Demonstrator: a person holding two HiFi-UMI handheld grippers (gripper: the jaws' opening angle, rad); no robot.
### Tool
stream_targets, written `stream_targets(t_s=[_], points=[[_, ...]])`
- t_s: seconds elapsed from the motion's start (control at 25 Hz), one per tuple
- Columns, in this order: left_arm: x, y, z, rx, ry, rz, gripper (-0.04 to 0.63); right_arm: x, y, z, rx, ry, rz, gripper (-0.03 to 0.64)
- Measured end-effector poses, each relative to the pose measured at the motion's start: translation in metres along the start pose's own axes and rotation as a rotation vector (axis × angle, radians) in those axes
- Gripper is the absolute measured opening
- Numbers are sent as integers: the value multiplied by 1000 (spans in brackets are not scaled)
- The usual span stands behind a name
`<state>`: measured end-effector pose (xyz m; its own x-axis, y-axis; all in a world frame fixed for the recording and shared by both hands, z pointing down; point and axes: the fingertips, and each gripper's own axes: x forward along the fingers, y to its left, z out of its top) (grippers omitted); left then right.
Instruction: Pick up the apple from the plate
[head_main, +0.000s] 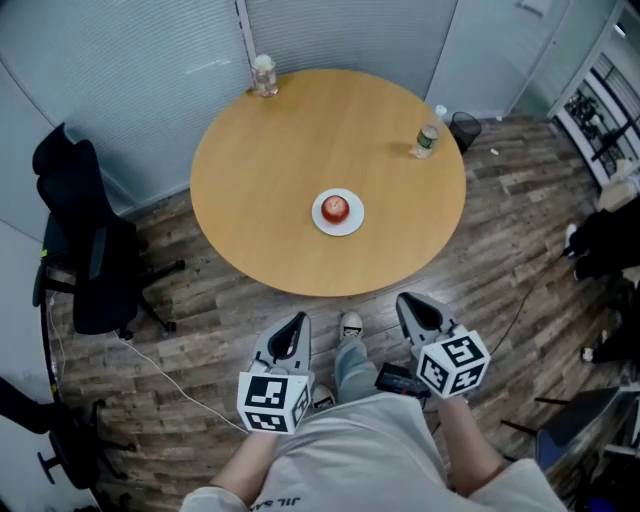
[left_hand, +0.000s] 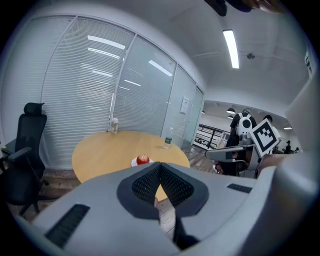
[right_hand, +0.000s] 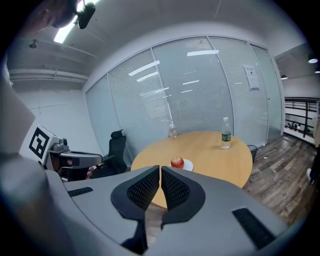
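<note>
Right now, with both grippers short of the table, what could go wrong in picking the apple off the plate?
1. The jaws of the left gripper and the right gripper are together. Reaching the apple like that would likely push it, and being round it could roll off.
2. The small plate simply rests on the smooth table, so a low or sideways grab may slide it.

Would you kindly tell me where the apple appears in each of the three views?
Head view: apple on its plate, middle of the table.
Left gripper view: apple just above the jaw tips, slightly left of centre.
Right gripper view: apple just above the jaw tips, slightly right.
Shared landmark: the green-labelled bottle at the table's edge.
</note>
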<state>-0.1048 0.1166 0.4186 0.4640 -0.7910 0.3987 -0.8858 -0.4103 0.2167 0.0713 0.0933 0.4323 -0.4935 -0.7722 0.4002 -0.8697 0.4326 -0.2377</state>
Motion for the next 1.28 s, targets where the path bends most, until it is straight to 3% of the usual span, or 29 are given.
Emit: stream_targets(t_s=[0.56,1.0,1.28], points=[[124,8,91,1,-94,18,3,93,-96,82,-25,10,68,35],[143,27,102,17,-72,53,3,123,-110,98,-15,16,93,35],[155,47,108,38,-44,19,3,138,-107,107,11,6,58,35]])
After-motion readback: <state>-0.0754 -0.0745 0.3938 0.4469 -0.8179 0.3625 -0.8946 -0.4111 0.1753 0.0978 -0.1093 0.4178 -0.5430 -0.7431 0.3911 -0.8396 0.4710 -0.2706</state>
